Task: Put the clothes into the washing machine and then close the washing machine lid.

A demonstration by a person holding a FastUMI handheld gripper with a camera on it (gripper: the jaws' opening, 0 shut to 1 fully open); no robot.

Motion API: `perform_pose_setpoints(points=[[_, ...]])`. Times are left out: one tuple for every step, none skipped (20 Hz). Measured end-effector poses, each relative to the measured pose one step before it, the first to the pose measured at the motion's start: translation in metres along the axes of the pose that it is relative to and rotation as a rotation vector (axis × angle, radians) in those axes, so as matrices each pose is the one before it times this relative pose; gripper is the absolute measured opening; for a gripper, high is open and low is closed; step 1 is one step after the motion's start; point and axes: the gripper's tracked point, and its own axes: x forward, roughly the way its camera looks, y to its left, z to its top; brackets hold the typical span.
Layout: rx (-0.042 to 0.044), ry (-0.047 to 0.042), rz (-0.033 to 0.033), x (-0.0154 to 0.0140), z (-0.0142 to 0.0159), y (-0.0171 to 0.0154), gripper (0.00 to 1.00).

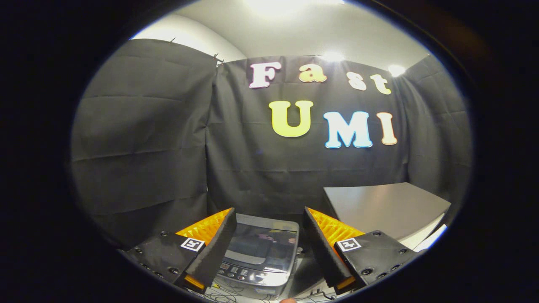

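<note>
With its fingers spread apart and holding nothing, the gripper (269, 235) hovers above the washing machine (259, 256), which sits between them. Its glass lid (262, 246) appears closed. No clothes are visible, so the task is judged complete or nearly so.

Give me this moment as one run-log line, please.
gripper: open, holding nothing | washing machine: between fingers, beyond them | lid: down | clothes: unseen

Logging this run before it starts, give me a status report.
Gripper open, holding nothing. Small grey washing machine with dark glass lid between the fingers, below, lid shut. Grey table beside it.
</note>
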Motion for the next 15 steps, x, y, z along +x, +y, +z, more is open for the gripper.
perform_pose_setpoints(points=[[-0.00560,-0.00581,-0.01710,-0.00898,0.00169,-0.01580,0.98],[-0.00278,-0.00348,-0.01184,-0.00749,0.00169,-0.01375,0.98],[-0.00045,-0.00300,-0.01421,-0.00834,0.00123,-0.01203,0.98],[0.00426,-0.00483,-0.01727,-0.00835,0.00069,-0.01324,0.98],[0.00723,-0.00257,-0.01367,-0.00716,0.00066,-0.01177,0.98],[0.00877,-0.00151,-0.01089,-0.00728,0.00099,-0.00954,0.98],[0.00709,-0.00005,-0.01321,-0.00752,-0.00087,-0.00846,0.98],[0.00570,0.00011,-0.01473,-0.00759,0.00053,-0.00930,0.98],[0.00409,-0.00365,-0.01307,-0.00753,-0.00052,-0.00729,0.98],[0.00169,-0.00414,-0.01153,-0.00571,0.00084,-0.00645,0.98],[-0.00033,-0.00444,-0.00765,-0.00720,-0.00013,-0.00515,0.98],[0.00060,-0.00341,-0.00686,-0.00607,-0.00025,-0.00424,0.98],[0.00101,0.00086,0.00001,-0.00551,-0.00159,-0.00236,0.98],[0.00142,-0.00163,0.00171,-0.00413,-0.00026,-0.00157,0.98],[0.00104,0.00034,-0.00196,-0.00422,-0.00129,-0.00221,0.98]])
